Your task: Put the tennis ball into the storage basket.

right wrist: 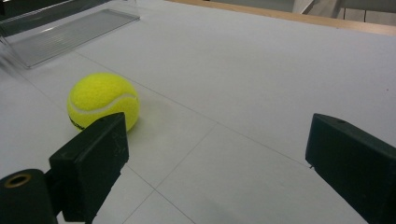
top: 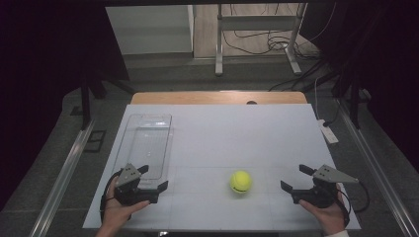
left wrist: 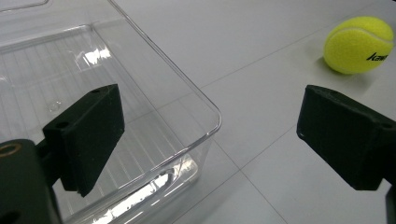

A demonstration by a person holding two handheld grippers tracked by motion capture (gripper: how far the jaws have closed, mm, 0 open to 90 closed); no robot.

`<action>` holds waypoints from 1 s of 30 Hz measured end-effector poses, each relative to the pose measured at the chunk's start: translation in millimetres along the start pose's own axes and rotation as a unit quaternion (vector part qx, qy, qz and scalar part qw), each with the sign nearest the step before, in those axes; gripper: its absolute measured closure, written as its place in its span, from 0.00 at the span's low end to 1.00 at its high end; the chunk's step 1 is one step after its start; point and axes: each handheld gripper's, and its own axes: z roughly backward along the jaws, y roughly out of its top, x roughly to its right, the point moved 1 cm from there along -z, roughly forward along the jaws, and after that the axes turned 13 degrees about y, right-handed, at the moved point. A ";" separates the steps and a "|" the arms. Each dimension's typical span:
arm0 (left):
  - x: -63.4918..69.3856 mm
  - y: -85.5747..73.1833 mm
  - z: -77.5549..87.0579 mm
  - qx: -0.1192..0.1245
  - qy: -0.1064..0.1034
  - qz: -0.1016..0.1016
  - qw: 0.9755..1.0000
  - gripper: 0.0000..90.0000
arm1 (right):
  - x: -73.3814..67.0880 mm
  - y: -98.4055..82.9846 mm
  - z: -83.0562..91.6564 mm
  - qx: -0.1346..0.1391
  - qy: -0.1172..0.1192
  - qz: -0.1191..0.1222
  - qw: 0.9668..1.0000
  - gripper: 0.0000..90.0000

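A yellow tennis ball (top: 240,181) lies on the white table sheet (top: 222,138), between my two grippers. My left gripper (top: 153,178) rests at the near left, open and empty, with its jaws by the near corner of a clear plastic tray (top: 148,143). In the left gripper view the tray (left wrist: 93,93) sits behind the left jaw and the ball (left wrist: 358,44) lies far off at the upper right. My right gripper (top: 294,178) stands open and empty at the near right. In the right gripper view the ball (right wrist: 102,101) lies just beyond the left jaw.
The white sheet covers a wooden table whose far edge (top: 217,97) shows. Beyond it stand a metal frame (top: 257,29) and loose cables (top: 276,42) on the floor. A white power strip (top: 328,132) lies off the right edge.
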 end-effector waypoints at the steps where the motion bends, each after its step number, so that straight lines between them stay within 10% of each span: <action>1: 0.1 -0.1 -0.1 0.000 0.000 -0.001 1.000 0.09 | 0.2 -0.3 -0.2 -0.001 0.002 -0.001 1.000 0.07; 30: 3.9 6.7 2.7 0.001 0.001 -0.004 1.000 0.10 | 2.3 -2.6 -2.1 -0.005 0.010 -0.004 1.000 0.08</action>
